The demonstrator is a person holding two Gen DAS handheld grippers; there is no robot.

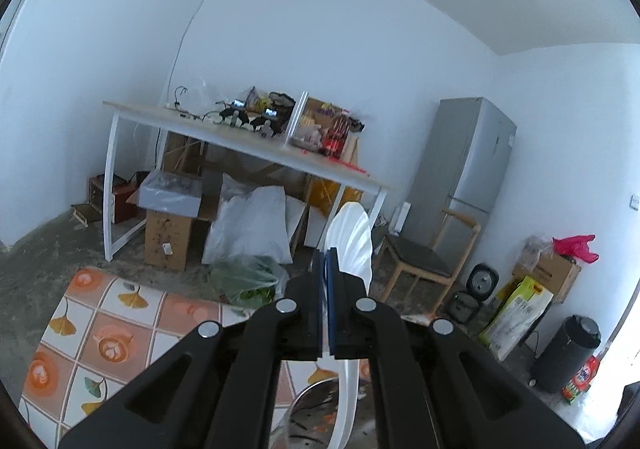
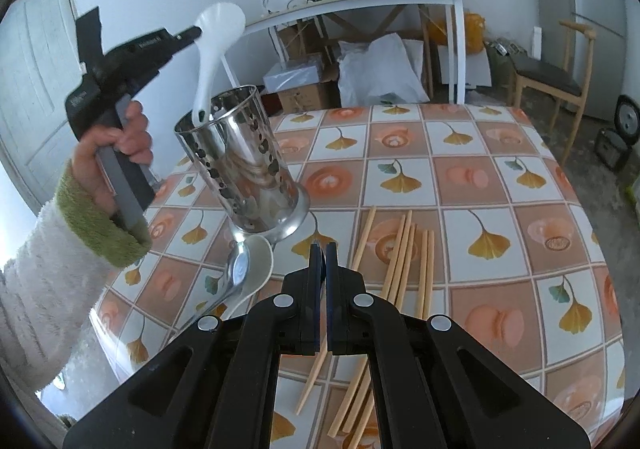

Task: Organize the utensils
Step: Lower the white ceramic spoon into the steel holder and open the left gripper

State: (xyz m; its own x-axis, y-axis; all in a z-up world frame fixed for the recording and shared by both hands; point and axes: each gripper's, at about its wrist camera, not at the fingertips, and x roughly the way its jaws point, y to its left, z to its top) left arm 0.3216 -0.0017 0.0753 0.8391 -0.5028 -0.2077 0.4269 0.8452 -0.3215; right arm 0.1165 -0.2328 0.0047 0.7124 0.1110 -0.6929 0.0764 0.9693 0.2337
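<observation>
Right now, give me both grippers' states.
Left gripper: shut on the white spoon, above the steel holder.
Right gripper: shut, empty.

- The utensil holder [image 2: 244, 161] is stood on the table [image 2: 500, 153].
- Two spoons [image 2: 246, 269] are laid just before the utensil holder.
- The chopsticks [image 2: 404, 261] are spread right of the utensil holder.
- A rice paddle [image 2: 212, 45] is held above the utensil holder, its handle end dipped inside the rim.
</observation>
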